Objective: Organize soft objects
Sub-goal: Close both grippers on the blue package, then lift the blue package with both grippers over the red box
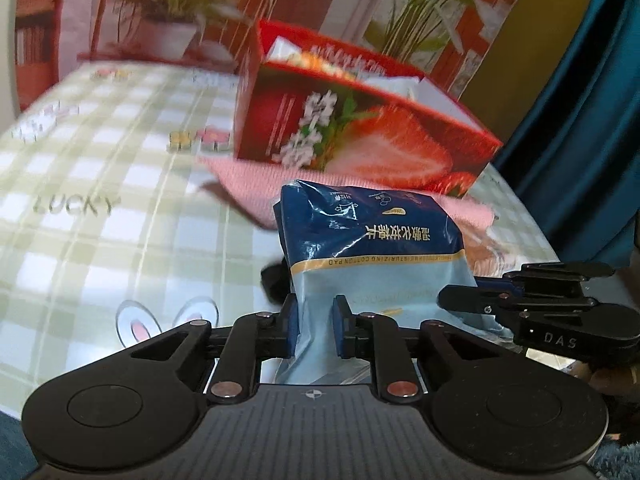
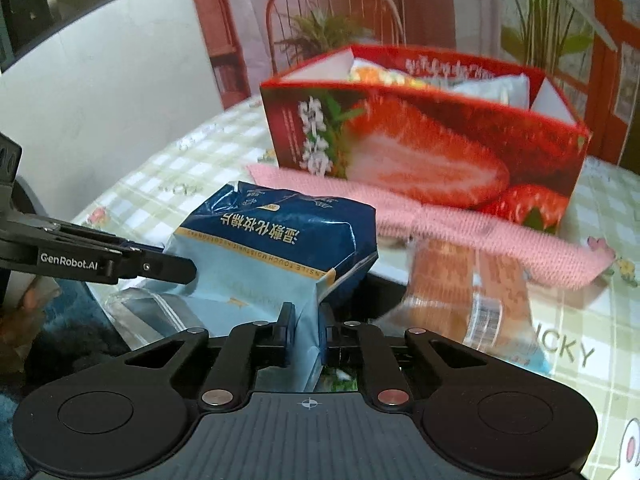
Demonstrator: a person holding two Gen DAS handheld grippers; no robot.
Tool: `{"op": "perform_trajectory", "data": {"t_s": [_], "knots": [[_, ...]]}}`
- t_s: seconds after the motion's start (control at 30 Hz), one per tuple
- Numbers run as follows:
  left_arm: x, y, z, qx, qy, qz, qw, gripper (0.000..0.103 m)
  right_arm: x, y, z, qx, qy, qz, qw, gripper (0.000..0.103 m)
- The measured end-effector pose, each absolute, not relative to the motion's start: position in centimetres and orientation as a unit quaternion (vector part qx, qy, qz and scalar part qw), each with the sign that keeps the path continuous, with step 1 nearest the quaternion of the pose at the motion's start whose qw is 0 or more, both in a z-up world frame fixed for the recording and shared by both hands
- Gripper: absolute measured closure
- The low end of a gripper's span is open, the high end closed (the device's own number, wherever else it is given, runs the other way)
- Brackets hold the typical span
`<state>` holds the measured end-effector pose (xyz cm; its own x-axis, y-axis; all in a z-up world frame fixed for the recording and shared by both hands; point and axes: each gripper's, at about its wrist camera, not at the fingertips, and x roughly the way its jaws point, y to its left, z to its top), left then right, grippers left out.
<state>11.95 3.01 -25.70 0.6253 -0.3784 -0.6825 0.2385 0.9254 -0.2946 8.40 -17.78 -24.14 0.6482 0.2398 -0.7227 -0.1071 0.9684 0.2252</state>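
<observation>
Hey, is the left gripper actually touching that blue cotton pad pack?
Touching. In the left wrist view the left gripper has both fingers pressed into the light lower edge of the cotton pad pack.

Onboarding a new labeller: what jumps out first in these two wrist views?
The blue cotton pad pack, dead centre, is pinched at its near end by both the left gripper and the right gripper. Behind it stands an open red strawberry box on a pink knitted cloth, all on a green checked tablecloth.
</observation>
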Motion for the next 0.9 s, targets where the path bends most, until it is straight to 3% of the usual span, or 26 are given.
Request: {"op": "perform_trajectory", "data": {"t_s": [0.47, 0.9], "knots": [[14.9, 2.8, -18.0, -0.066, 0.317, -0.194, 0.926, 0.084, 10.9, -19.8, -17.6, 0.041, 0.331, 0.098, 0.938, 0.092], [24.7, -1.4, -13.1, -0.011, 0.276, -0.195, 0.941, 0.084, 19.6, -25.5, -14.2, 0.025, 0.294, 0.065, 0.953, 0.092]]}}
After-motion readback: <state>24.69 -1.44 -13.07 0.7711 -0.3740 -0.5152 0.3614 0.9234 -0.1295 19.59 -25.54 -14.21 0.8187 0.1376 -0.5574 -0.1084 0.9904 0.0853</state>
